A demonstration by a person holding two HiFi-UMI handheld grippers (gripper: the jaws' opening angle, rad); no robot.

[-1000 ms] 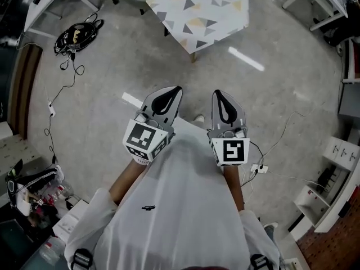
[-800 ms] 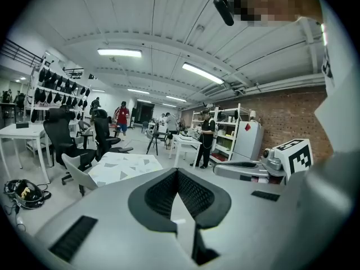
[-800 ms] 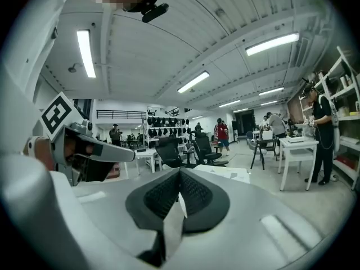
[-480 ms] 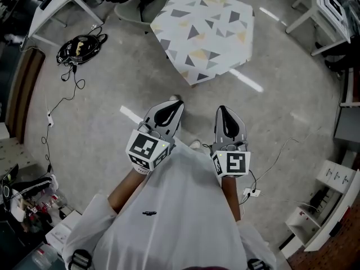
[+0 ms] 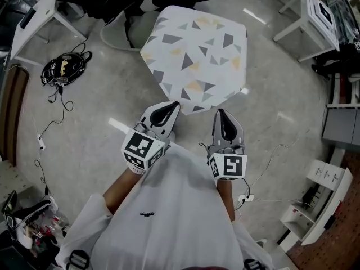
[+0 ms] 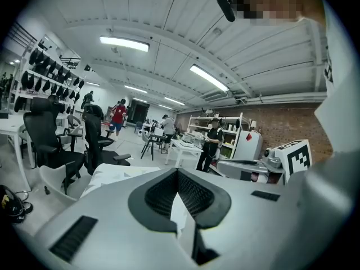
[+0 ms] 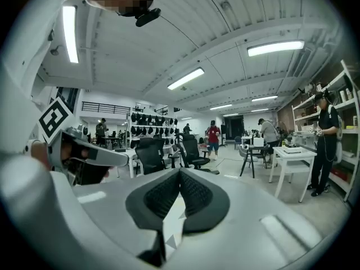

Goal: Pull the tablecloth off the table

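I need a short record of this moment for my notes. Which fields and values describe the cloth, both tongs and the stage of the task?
tablecloth: white with grey and yellow triangles, spread flat, hanging over the edges
left tongs: shut, nothing between the jaws
right tongs: shut, nothing between the jaws
position of tongs: side by side in front of the person, pointing toward the cloth's near edge
grip on cloth: none
floor: black gear with cables lying to the person's left
task stage: pull not yet begun

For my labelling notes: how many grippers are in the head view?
2. The left gripper hangs by the tablecloth's near corner; the right gripper beside it. Both shut, holding nothing. None seems hidden.
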